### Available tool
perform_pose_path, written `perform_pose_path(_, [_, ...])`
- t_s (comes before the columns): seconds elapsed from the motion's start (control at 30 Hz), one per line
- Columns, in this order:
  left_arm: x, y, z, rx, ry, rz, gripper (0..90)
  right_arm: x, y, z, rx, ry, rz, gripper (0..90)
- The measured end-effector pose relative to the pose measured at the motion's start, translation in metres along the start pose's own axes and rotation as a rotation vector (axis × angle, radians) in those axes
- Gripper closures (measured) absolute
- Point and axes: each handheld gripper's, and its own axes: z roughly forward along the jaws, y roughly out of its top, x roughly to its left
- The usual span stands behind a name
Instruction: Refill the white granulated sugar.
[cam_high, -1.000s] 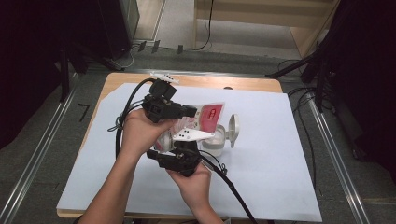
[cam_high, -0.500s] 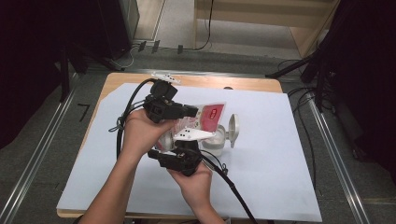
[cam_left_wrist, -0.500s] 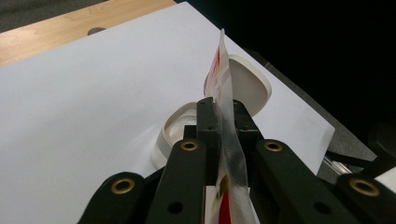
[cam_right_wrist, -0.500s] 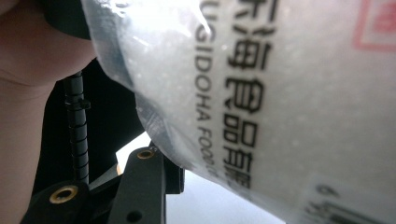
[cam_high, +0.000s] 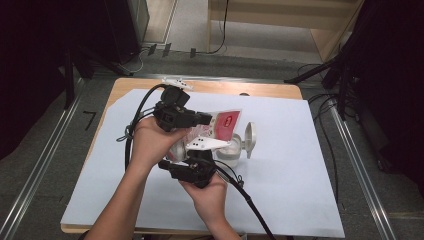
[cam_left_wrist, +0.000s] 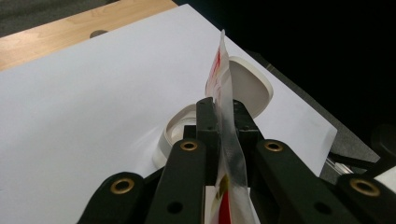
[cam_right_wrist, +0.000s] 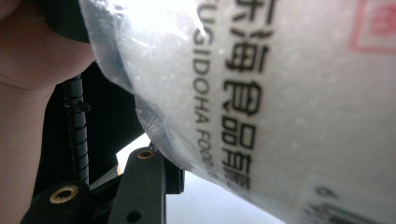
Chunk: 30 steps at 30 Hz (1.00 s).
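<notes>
A clear plastic bag (cam_high: 226, 123) of white grains with a red label hangs over the white sheet. My left gripper (cam_high: 207, 119) is shut on its top edge, and the film (cam_left_wrist: 225, 135) stands pinched between the two jaws. Below the bag sits a round white container (cam_high: 231, 150) with its flip lid (cam_high: 249, 140) open; the left gripper view looks down on the container (cam_left_wrist: 180, 133) and lid (cam_left_wrist: 248, 86). My right gripper (cam_high: 200, 161) is held under the bag. In the right gripper view the printed bag (cam_right_wrist: 280, 102) covers one jaw, and the other jaw touches its lower edge.
A large white sheet (cam_high: 300, 190) covers most of the wooden table (cam_high: 270, 90). Black cables trail from both grippers toward the front edge. Metal rails run along both sides of the table, with dark equipment beyond them.
</notes>
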Motion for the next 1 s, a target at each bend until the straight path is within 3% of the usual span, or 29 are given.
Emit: perform_pose_path(1.0, [0.0012,0.0003,0.0002,0.011,-0.005,-0.011,86.4,0.0011,0.001,-0.0004,0.006,0.01,0.015,62.7])
